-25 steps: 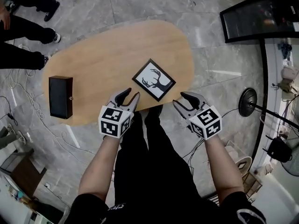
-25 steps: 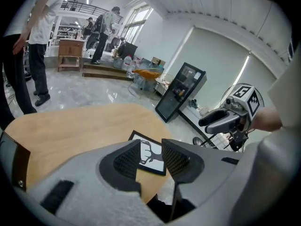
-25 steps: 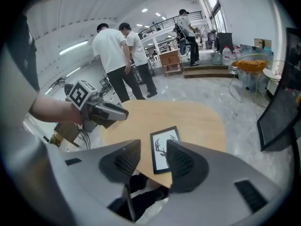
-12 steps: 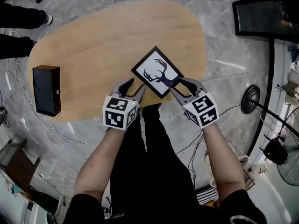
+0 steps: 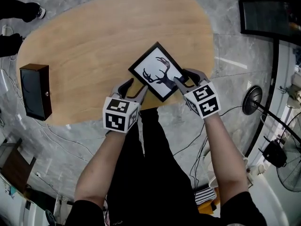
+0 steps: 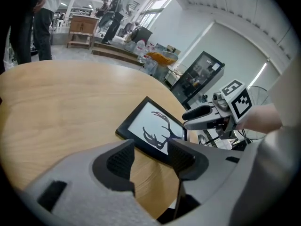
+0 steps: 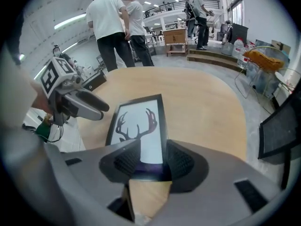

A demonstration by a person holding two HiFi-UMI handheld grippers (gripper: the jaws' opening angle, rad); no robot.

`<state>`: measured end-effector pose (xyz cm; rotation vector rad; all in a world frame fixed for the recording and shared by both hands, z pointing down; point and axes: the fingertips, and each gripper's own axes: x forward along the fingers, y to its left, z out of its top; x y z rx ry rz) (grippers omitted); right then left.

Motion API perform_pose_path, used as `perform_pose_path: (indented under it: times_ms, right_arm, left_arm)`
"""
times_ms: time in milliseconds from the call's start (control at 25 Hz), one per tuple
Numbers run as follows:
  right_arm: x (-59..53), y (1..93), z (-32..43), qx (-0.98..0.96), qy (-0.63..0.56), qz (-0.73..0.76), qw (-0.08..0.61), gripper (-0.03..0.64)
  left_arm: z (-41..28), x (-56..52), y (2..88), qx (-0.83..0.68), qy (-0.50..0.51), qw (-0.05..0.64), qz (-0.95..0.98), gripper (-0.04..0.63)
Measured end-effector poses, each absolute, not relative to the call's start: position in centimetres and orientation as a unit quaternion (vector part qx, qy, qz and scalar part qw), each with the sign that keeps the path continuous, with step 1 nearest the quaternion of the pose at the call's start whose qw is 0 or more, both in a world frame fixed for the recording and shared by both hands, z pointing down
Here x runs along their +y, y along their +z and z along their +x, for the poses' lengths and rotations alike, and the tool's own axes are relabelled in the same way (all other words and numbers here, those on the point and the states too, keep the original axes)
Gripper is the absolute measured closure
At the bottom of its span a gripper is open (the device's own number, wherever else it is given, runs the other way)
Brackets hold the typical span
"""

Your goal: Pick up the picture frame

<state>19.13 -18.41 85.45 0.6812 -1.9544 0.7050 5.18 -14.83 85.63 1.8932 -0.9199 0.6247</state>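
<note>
Both arms reach forward, claws tilted down over the table (image 5: 94,46).
My left claw (image 5: 136,86) is opening just beside the black picture frame (image 5: 153,67), which lies flat near the table's edge and shows antlers on white. My right claw (image 5: 184,78) is spread astride its corner.

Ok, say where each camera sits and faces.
Head view: on the person's head, facing steeply down: oval wooden table, black-framed antler picture, forearms, left claw, right claw.
Left gripper view: on left claw, facing the picture; own jaws opening, empty.
Right gripper view: on right claw, facing the picture's corner between open jaws.
Shared: the picture; each gripper view shows the other claw.
</note>
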Motion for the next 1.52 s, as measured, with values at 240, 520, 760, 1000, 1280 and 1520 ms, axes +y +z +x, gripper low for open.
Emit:
perform_pose_path:
  times_ms: [240,520,760,1000,1280,1520]
  right_arm:
    - [-19.2,88.0,19.6,-0.777,0.277,0.255,0.504,0.453]
    - [-19.0,88.8,18.9,-0.77,0.281,0.239,0.521,0.466]
    - [-18.6,88.3,20.2,-0.751,0.312,0.256,0.523,0.544]
    - [-16.4,89.1,19.9,-0.73,0.307,0.224,0.568,0.532]
    - [-16.8,89.2,19.5,-0.731,0.264,0.224,0.589,0.538]
    - [-16.8,89.3,19.8,-0.731,0.286,0.237,0.572,0.535]
  left_arm:
    - [4.6,-15.0,86.6,-0.383,0.257,0.463,0.757,0.365]
    - [4.8,-14.8,86.8,-0.372,0.267,0.473,0.753,0.356]
    - [5.0,-14.8,86.7,-0.364,0.274,0.479,0.751,0.35]
    - [5.8,-14.7,86.7,-0.354,0.278,0.483,0.751,0.347]
    - [6.0,-14.5,87.2,-0.353,0.276,0.485,0.751,0.347]
    - [5.8,-13.4,87.4,-0.349,0.274,0.495,0.747,0.347]
